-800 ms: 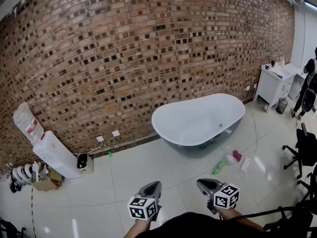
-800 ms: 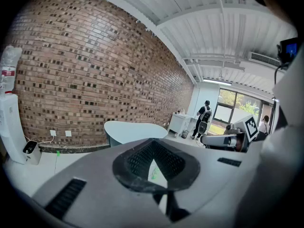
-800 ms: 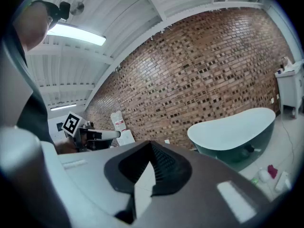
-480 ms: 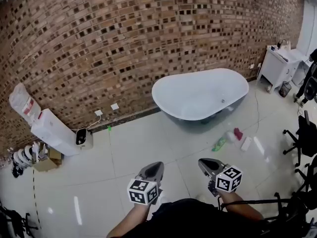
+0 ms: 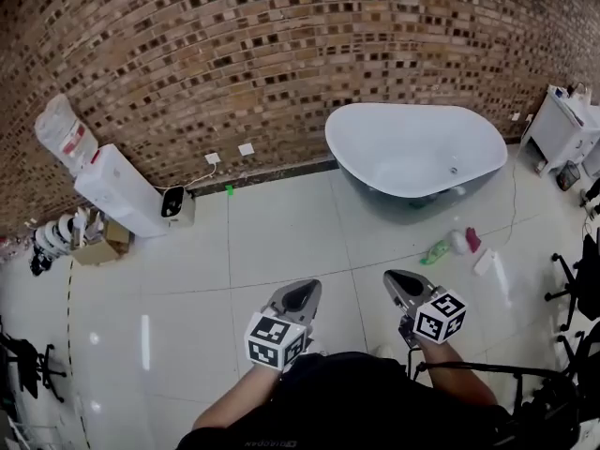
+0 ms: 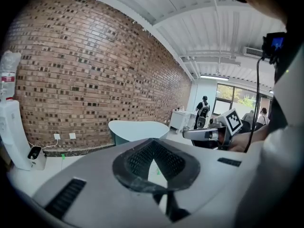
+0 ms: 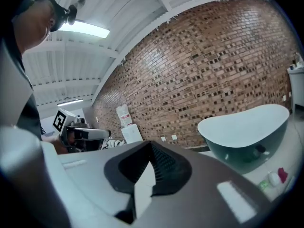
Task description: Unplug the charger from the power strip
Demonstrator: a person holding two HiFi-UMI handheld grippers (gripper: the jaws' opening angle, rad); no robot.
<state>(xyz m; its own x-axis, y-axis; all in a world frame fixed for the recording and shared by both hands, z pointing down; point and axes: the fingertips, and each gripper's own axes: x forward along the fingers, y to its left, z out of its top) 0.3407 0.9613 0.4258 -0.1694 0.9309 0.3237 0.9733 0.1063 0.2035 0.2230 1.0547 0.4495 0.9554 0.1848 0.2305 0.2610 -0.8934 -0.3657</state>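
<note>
Head view looks steeply down on a tiled floor (image 5: 281, 242) in front of a brick wall (image 5: 281, 45); both grippers sit low in the frame, close to the person's body, side by side and apart, their tips aimed toward the wall. The left gripper (image 5: 302, 295) has its jaws pressed together with nothing between them, as the left gripper view shows; the right gripper (image 5: 401, 283) is likewise closed and empty, its pads meeting at the tip in the right gripper view.

What may be the task's thing lies well away from both grippers, up and to the left, at the foot of the wall. Two white sockets (image 5: 214, 157) sit low on the bricks; a white cord (image 5: 199, 178) leaves the left one and slants down and left, its length running roughly along the wall's foot, to a small box (image 5: 176, 202). The box stands upright on the floor just beside a white dispenser (image 5: 117, 190), its dark face turned out into the room; whether it or the plug at the socket is the charger is too small to tell.

A white bathtub (image 5: 417, 148) stands to the right, its long axis along the wall; a green bottle (image 5: 436, 250) lies on the tiles near it.
</note>
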